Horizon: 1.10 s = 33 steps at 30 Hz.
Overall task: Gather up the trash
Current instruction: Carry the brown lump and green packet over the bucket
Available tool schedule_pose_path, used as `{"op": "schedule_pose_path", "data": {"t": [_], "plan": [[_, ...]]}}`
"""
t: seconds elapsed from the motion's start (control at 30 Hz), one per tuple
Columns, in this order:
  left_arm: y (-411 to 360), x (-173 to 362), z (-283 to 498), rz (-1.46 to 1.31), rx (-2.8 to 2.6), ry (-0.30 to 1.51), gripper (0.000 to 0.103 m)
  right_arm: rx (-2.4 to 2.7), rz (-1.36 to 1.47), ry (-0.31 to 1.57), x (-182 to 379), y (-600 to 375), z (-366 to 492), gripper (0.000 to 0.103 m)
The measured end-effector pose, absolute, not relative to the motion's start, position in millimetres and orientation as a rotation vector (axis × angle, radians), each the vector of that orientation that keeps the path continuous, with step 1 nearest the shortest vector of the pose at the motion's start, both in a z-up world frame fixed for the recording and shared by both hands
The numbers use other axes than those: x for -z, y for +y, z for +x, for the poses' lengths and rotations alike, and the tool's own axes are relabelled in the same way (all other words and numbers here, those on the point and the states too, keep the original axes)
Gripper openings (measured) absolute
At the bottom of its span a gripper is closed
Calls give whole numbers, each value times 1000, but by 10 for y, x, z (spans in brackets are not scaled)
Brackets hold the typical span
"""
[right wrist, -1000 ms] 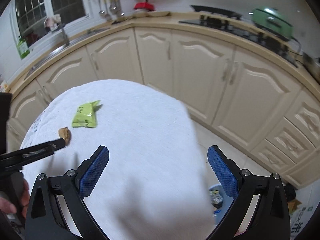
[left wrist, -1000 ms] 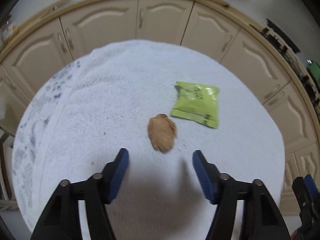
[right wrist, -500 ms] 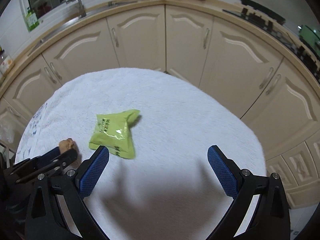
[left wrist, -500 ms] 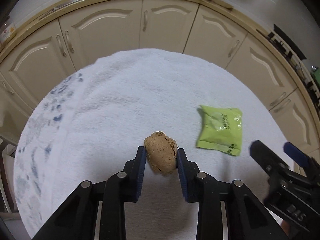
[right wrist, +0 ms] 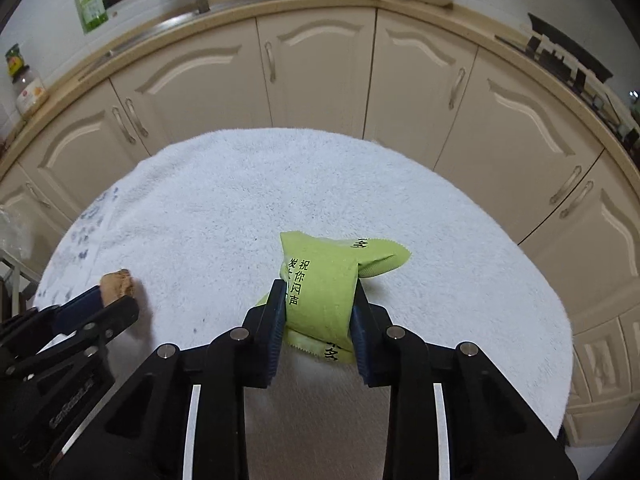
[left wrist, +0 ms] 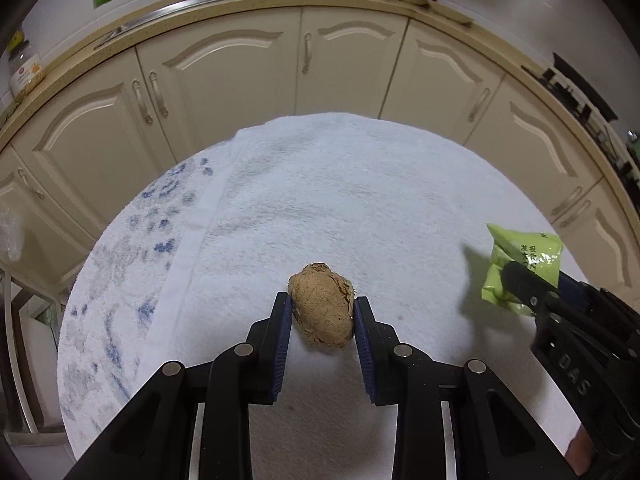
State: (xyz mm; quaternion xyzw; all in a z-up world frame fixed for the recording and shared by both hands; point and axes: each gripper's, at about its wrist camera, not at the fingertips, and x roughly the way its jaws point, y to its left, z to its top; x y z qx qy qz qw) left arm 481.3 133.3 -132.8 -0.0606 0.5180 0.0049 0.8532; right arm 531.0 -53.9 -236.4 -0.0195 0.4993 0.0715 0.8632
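Left wrist view is showing the left gripper (left wrist: 320,308) pinching a brown crumpled lump (left wrist: 322,306) between nearly closed jaws, over the white towel (left wrist: 320,200). Right wrist view is showing the right gripper (right wrist: 320,300), jaws closing, squeezing the green wrapper (right wrist: 324,296), which is buckling upward. Beyond, cream cabinets (right wrist: 320,80) are lining the kitchen.

I am working over the towel (left wrist: 320,200) covering the table — the lump (left wrist: 322,306) is sitting between the pads of my left gripper (left wrist: 321,312), and to its right the packet (right wrist: 320,292) is sitting between the closing jaws of my right gripper (right wrist: 318,304), pads touching it. Behind the towel the cabinets (right wrist: 320,80) are running across — the counter (right wrist: 280,0) lying on top.
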Motion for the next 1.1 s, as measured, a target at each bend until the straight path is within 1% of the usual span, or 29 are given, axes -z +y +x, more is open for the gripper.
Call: {"op": "schedule_pose_path", "data": {"t": [0.23, 0.37, 0.53, 0.83, 1.1], "plan": [[810, 1120, 4548, -70, 86, 1061, 27, -105, -3, 1015, 2074, -1042, 4822, 30], [358, 960, 4311, -17, 161, 1033, 27, -35, 27, 986, 1915, -1475, 4454, 30], [-263, 882, 3996, 52, 282, 1016, 27, 62, 102, 967, 1784, -2107, 3936, 30], [-1377, 1050, 3506, 183, 501, 1037, 27, 253, 206, 958, 1771, -3170, 3044, 30], [-2159, 1356, 3305, 289, 642, 1088, 27, 394, 292, 991, 1966, -3916, 2468, 30]]}}
